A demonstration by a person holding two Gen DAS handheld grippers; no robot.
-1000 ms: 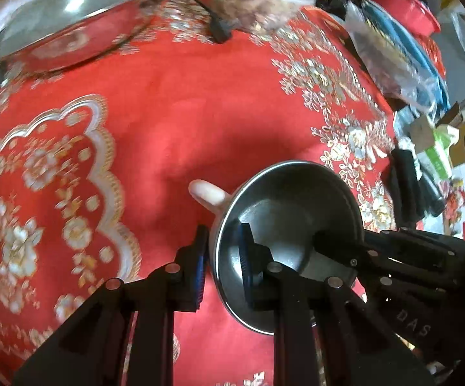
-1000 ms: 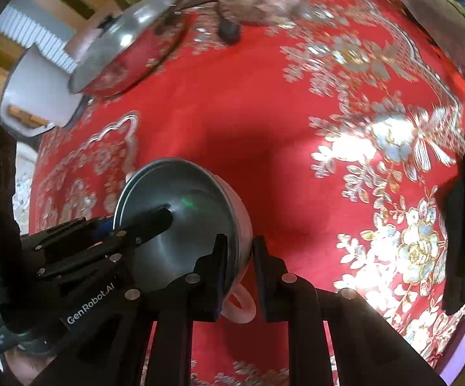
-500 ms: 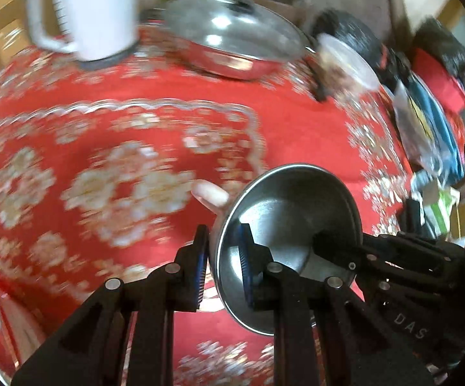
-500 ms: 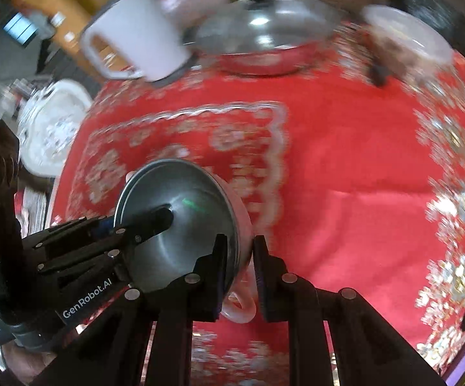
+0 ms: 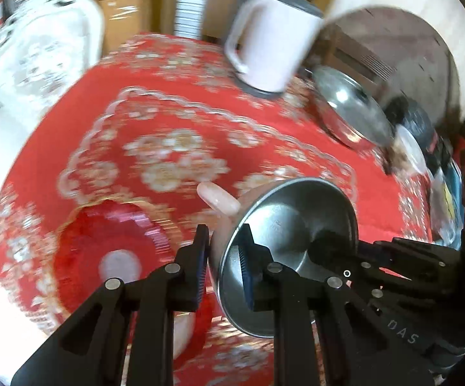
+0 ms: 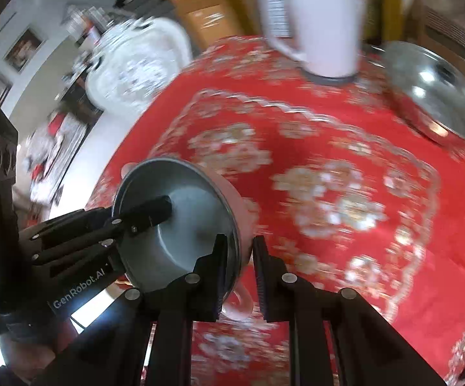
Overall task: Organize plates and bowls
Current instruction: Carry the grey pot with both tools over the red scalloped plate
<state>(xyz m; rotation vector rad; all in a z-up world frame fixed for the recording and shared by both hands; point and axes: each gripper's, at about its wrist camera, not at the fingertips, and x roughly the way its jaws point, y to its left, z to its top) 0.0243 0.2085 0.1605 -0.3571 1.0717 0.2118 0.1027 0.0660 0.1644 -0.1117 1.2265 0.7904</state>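
Round steel-lined bowl with pink outer shell [image 5: 296, 238] held tilted above red floral tablecloth [image 5: 200, 103]. Left gripper [image 5: 223, 254] and right gripper [image 6: 237, 257] both clamped on opposite rim edges. Looks light, stiff, slick metal; rim seems safest hold.

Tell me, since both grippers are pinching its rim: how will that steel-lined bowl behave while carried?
The bowl looks rigid, so it should not flex between the left gripper and right gripper. Its shiny metal lining may be slippery under the pads. Held tilted by thin rim grips, it could pivot if either one loosens.
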